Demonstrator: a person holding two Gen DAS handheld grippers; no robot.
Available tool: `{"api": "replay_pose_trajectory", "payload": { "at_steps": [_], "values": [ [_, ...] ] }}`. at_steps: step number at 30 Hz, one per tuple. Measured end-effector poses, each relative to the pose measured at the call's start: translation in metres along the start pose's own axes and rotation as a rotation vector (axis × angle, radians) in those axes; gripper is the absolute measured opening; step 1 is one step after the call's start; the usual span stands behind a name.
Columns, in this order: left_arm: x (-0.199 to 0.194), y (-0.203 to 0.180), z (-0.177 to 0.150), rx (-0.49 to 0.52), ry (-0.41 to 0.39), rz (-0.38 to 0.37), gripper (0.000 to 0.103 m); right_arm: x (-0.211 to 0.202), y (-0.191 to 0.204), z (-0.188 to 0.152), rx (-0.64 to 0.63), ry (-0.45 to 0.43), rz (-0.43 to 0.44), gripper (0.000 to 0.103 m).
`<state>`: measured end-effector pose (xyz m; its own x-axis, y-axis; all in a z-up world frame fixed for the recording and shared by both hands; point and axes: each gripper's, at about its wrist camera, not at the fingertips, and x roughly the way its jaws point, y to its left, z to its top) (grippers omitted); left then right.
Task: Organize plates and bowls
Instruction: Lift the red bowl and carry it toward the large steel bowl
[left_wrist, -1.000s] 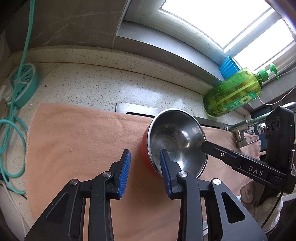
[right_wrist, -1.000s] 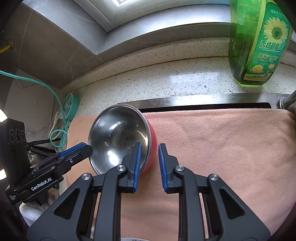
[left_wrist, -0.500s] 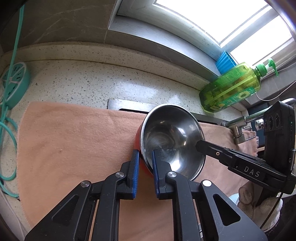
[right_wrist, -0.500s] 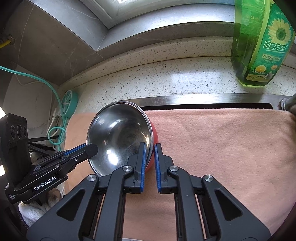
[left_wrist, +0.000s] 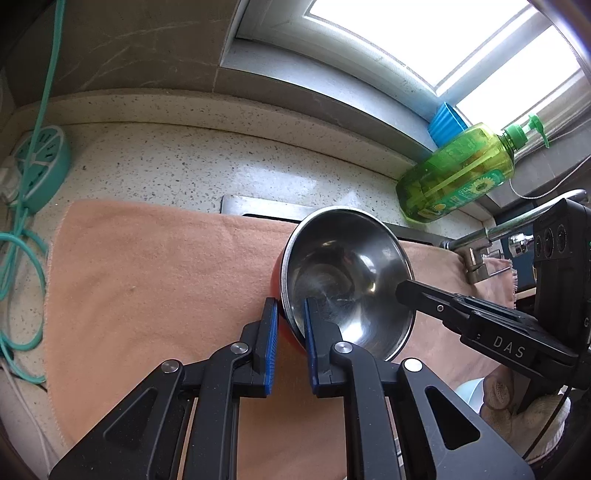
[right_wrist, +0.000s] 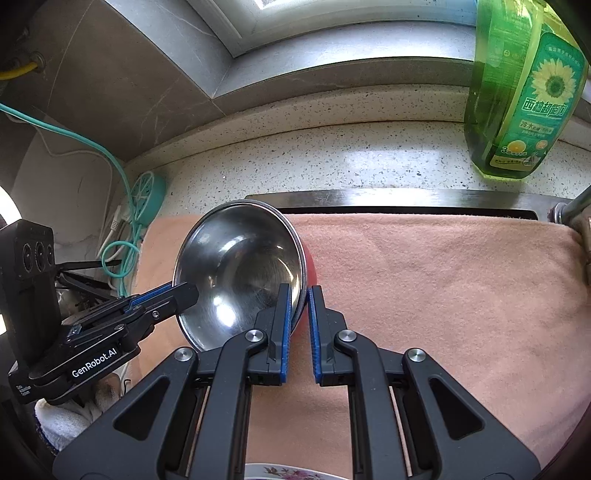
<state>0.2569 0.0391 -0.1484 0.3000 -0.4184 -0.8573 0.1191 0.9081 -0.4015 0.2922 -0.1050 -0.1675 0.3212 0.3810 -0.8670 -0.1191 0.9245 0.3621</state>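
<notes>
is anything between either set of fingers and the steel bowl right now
Nothing visible. The left gripper is shut on the near left rim of the bowl, and the right gripper is shut on its opposite rim, one finger inside and one outside each. The bowl sits tilted above the peach towel.

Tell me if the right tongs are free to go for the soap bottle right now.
Probably not: the right tongs are shut on the bowl rim, as are the left tongs. The path to the soap bottle looks clear.

Speckled stone counter (left_wrist: 177, 162), grey sill, bright window (left_wrist: 443, 40), probably daylight.
</notes>
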Motion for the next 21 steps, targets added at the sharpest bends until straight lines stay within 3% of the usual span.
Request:
{"api": "replay_pose_trajectory", "payload": {
  "at_steps": [21],
  "values": [
    [-0.072, -0.001, -0.059, -0.006, -0.104, 0.038, 0.012, -0.057, 0.056, -0.056, -0.141, -0.031, 0.062, 0.010]
  ]
}}
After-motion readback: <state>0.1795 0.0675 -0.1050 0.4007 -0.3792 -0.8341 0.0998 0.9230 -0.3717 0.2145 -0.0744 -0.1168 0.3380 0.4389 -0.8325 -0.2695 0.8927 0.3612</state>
